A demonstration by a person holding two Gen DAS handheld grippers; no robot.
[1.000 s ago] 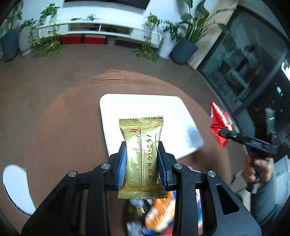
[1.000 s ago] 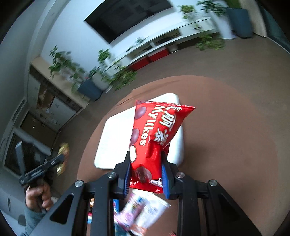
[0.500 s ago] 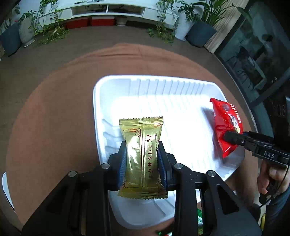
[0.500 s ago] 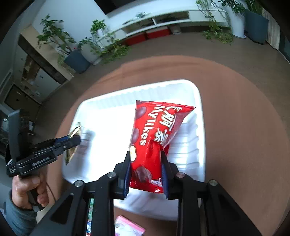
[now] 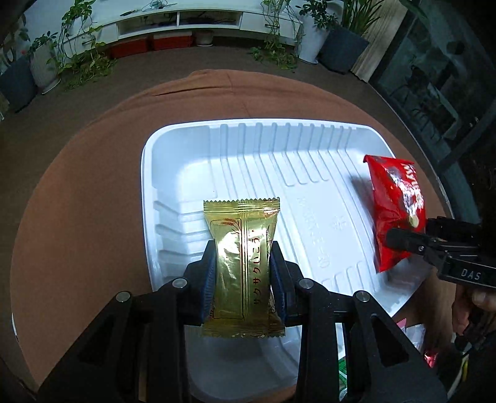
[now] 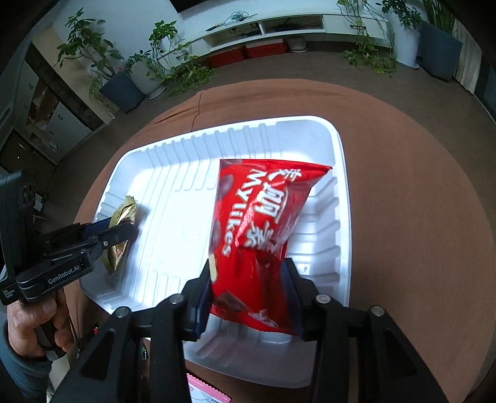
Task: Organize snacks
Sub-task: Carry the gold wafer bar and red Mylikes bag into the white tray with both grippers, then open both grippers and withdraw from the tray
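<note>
My left gripper [image 5: 243, 272] is shut on a gold snack packet [image 5: 243, 266] and holds it over the left part of the white ribbed tray [image 5: 279, 148]. My right gripper [image 6: 248, 291] holds a red Mylikes bag [image 6: 257, 229] over the right part of the tray [image 6: 173, 173]; its jaws look wider than before and the bag is blurred. The red bag [image 5: 395, 207] and right gripper [image 5: 403, 241] show at the right of the left wrist view. The gold packet [image 6: 121, 229] and left gripper [image 6: 114, 231] show at the left of the right wrist view.
The tray sits on a round brown table [image 5: 77, 186]. Loose snack packets lie at the near edge: a pink one [image 6: 204, 392] and others [image 5: 415, 334]. Potted plants [image 6: 130, 71] and a white shelf unit [image 5: 186, 21] stand beyond.
Both grippers moved forward and down over the tray with their snacks. The right jaws have widened slightly around the red bag.
</note>
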